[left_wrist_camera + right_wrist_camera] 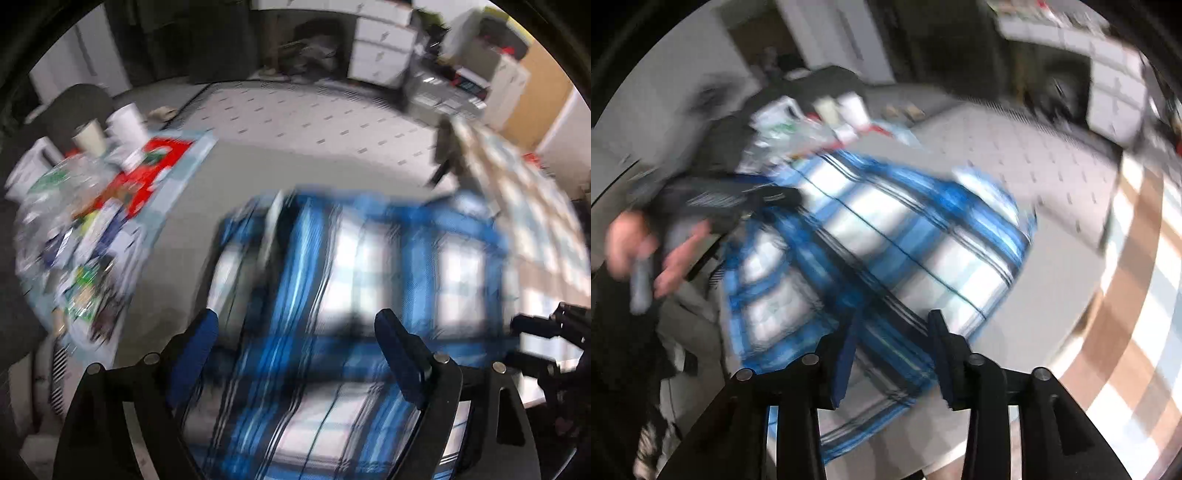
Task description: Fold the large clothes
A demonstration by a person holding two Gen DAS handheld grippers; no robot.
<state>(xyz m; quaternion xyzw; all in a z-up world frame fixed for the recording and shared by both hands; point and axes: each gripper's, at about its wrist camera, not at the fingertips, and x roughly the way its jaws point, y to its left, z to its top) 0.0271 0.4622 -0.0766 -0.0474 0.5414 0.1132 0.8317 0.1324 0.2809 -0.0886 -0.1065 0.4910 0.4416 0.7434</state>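
Both jaws spread: left gripper | right gripper | over plaid shirt

One plaid cloth on one grey table; two grippers, left and right, each with two blue-padded fingers; two paper cups; one red packet; the litter beside them is too blurred to count

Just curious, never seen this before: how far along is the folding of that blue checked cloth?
The blue plaid cloth already lies on the grey table as a compact, apparently folded shape. The left gripper and right gripper hover open over it, holding nothing. Blur hides whether any fold remains.
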